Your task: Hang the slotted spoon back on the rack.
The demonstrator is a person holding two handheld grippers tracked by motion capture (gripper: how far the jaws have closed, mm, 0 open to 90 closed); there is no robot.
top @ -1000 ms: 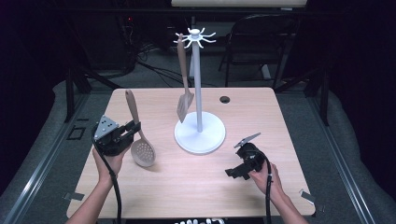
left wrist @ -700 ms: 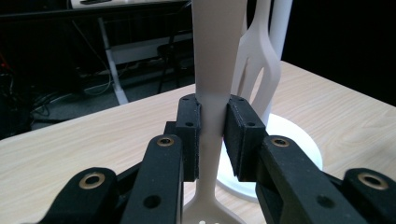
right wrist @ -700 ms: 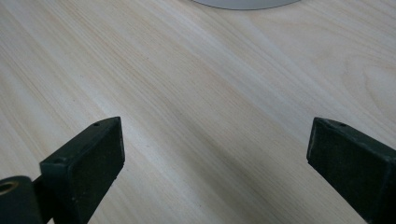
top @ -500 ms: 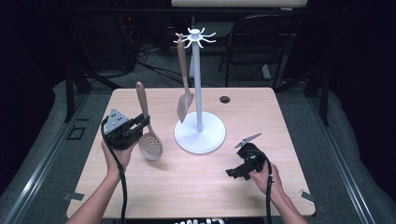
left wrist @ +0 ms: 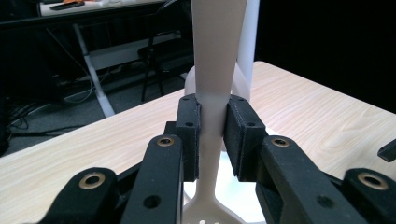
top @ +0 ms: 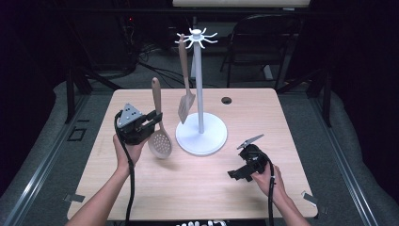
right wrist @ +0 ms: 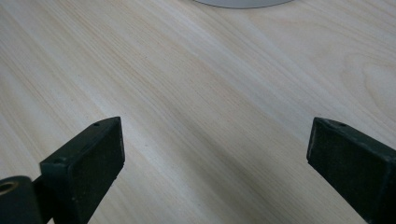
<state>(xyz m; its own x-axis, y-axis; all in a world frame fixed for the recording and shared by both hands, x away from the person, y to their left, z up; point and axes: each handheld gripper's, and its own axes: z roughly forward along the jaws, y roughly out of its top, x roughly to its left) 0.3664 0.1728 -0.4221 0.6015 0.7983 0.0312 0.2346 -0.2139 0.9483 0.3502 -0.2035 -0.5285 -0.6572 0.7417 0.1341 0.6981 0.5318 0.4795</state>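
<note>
One spatula [top: 186, 101] hangs on the rack [top: 199, 89]; left gripper [top: 149, 121] clamps the slotted spoon [top: 159, 136] at nine o'clock, unhung; right gripper [top: 242, 165] gapes empty.

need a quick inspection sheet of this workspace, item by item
surface: light wood table, bare in front, one small dark round spot near the far edge
job's things: slotted spoon held upright, handle up, perforated bowl down; white hook stand on a round base; slotted spatula hanging from a hook
clutter: nothing seen
grippers: left tool shut on the spoon handle, pads pressing both sides; right tool open, nothing between, low over bare wood
cables: one black cable trails from the left tool, one from the right, both toward the near edge
surroundings: dark room, chair beyond the table, grey floor
</note>
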